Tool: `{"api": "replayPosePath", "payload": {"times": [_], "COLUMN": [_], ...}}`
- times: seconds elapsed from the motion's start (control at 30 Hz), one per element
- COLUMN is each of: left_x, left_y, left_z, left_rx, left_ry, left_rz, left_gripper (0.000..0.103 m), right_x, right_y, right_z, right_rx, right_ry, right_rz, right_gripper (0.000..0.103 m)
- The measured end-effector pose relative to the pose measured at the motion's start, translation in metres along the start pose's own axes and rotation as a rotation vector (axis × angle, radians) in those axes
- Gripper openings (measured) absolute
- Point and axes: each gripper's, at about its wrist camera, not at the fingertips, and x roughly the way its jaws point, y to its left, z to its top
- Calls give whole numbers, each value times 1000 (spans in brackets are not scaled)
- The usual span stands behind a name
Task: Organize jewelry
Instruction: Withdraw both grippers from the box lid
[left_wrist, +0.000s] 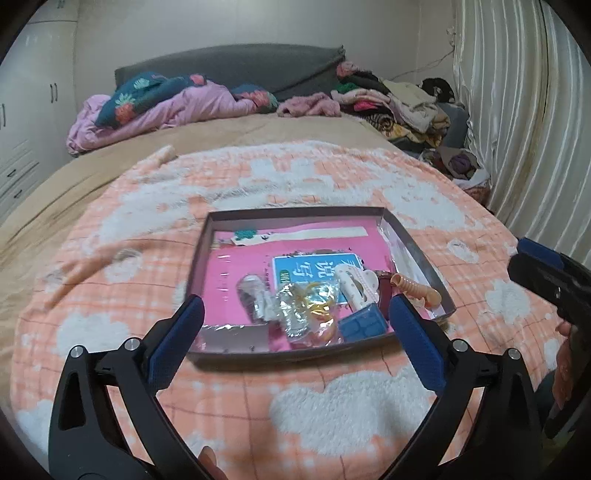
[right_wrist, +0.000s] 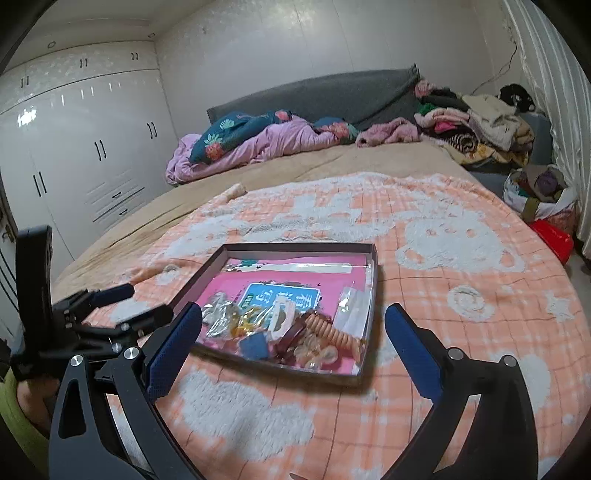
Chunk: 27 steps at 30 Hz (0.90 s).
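One tray (left_wrist: 402, 236), one spiral hair tie (left_wrist: 415, 290)

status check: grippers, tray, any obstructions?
Left gripper open, empty. Right gripper open, empty. Jewelry pieces piled in shallow box on blanket. Nothing in the way.

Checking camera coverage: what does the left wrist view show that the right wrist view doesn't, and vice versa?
Left wrist only: the right gripper entering at the right edge, and the box's right inner wall.

Right wrist only: the left gripper at the left with a green sleeve, tall wardrobe doors, and a red item on the floor.

Both: the shallow box of jewelry on the peach blanket, a spiral hair tie, a blue block, and open, empty fingers.
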Motion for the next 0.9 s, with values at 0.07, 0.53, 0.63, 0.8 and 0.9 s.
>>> {"api": "replayPosePath", "payload": {"times": [0.07, 0.53, 0.63, 0.8, 0.9], "left_x": [-10, -39, -40, -40, -39], "left_y": [4, 29, 32, 33, 32], "left_z": [-2, -48, -55, -64, -66], "left_rx": [-12, -61, -75, -77, -77], "left_ry": [-8, 24, 32, 45, 53], "left_rz": [-5, 30, 37, 31, 25], "left_gripper": [93, 94, 94, 94, 94], "right_x": [-10, -23, -21, -23, -25], "right_y": [6, 26, 28, 31, 33], "right_z": [-6, -48, -54, -60, -63], "right_rx": [-5, 2, 6, 4, 0], "right_ry": [-10, 59, 74, 85, 89], "right_rz": [-6, -32, -44, -41, -38], "right_gripper": [99, 99, 99, 99, 99]}}
